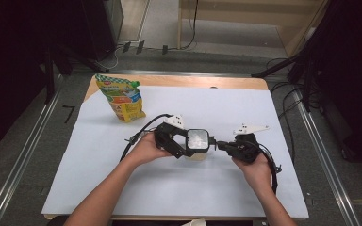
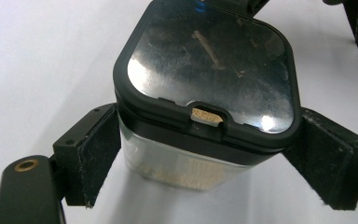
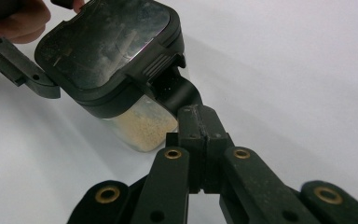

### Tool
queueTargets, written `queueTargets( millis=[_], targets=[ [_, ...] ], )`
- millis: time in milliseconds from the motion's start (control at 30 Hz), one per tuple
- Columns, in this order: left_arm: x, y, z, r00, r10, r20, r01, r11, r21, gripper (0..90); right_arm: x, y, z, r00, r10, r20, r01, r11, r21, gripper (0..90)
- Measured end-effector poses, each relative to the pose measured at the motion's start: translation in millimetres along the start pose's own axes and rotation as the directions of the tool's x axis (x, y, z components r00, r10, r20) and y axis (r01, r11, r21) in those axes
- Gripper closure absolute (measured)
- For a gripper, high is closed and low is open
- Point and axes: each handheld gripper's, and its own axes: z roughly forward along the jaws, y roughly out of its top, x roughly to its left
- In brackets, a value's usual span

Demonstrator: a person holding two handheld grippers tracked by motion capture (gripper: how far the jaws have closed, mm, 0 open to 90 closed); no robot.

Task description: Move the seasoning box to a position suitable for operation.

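A clear container (image 1: 198,141) with a black-rimmed, windowed lid (image 2: 209,60) holds beige granules (image 3: 144,128) and tilts over the white sheet. My left gripper (image 1: 188,147) comes in from the left. Its jaws stand on either side of the container (image 2: 182,163), and both pads (image 2: 98,154) press against its walls just under the lid. My right gripper (image 1: 218,144) reaches in from the right. Its fingertips (image 3: 199,116) are closed together on a black tab (image 3: 177,91) that hangs from the lid's ribbed latch (image 3: 154,65).
A yellow and green snack bag (image 1: 122,99) stands at the back left of the white sheet (image 1: 122,179) that covers the wooden table. Floor rails run along both sides, and cables lie on the floor at the right.
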Motion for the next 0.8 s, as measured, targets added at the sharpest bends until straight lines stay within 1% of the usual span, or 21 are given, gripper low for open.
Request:
queueTargets(
  millis=[67, 100, 167, 200, 267, 300, 367, 467, 500, 633, 700, 800],
  targets=[
    [1.4, 1.6, 0.1, 0.9999, 0.012, 0.01, -0.012, 0.9999, 0.007, 14.6, 0.0, 0.0, 0.1, 1.0, -0.001, 0.001, 0.001, 1.0, 0.0, 90.0],
    [1.7, 1.9, 0.1, 0.9996, 0.025, 0.013, -0.025, 0.9997, 0.002, 14.7, 0.0, 0.0, 0.1, 1.0, 0.0, 0.002, 0.0, 1.0, -0.001, 90.0],
    [2.1, 2.2, 0.0, 0.9995, 0.028, 0.016, -0.028, 0.9996, 0.006, 14.8, 0.0, 0.0, 0.1, 1.0, 0.0, 0.002, 0.0, 1.0, -0.001, 90.0],
    [2.9, 3.3, -1.1, 0.9988, 0.043, 0.022, -0.043, 0.999, 0.009, 15.1, 0.1, -0.1, 0.2, 1.0, 0.0, 0.002, 0.0, 1.0, -0.001, 90.0],
    [2.2, 4.3, -1.4, 0.9987, 0.049, 0.016, -0.049, 0.9987, 0.01, 15.3, 0.1, -0.2, 0.2, 1.0, -0.001, 0.003, 0.001, 1.0, -0.001, 90.0],
    [0.8, 6.7, -1.8, 0.9976, 0.069, 0.01, -0.069, 0.9974, 0.019, 15.5, -0.3, -0.2, 0.1, 1.0, 0.002, 0.002, -0.002, 1.0, -0.001, 90.0],
    [-0.3, 8.5, -1.9, 0.9965, 0.084, 0.003, -0.084, 0.9961, 0.026, 15.9, -0.2, -0.2, 0.2, 1.0, 0.001, 0.004, -0.001, 1.0, -0.001, 90.0],
    [-0.5, 9.8, -2.7, 0.9962, 0.087, 0.004, -0.087, 0.9958, 0.028, 16.1, -0.1, -0.2, 0.2, 1.0, 0.001, 0.005, -0.001, 1.0, -0.001, 90.0],
    [-0.1, 9.9, -2.8, 0.9967, 0.081, 0.008, -0.081, 0.9964, 0.028, 15.9, -0.1, -0.1, 0.2, 1.0, 0.002, 0.005, -0.002, 1.0, -0.001, 90.0],
    [0.0, 9.7, -3.2, 0.9971, 0.076, 0.012, -0.076, 0.9968, 0.026, 15.8, -0.2, -0.1, 0.2, 1.0, 0.004, 0.005, -0.004, 1.0, -0.001, 90.0],
    [0.1, 10.4, -5.0, 0.9968, 0.079, 0.015, -0.079, 0.9968, 0.01, 16.1, -0.2, -0.1, 0.2, 1.0, 0.004, 0.005, -0.004, 1.0, -0.001, 90.0],
    [-1.5, 10.8, -5.3, 0.9962, 0.086, 0.007, -0.086, 0.9962, 0.009, 16.4, -0.2, -0.1, 0.2, 1.0, 0.004, 0.007, -0.004, 1.0, -0.001, 90.0]
  ],
)
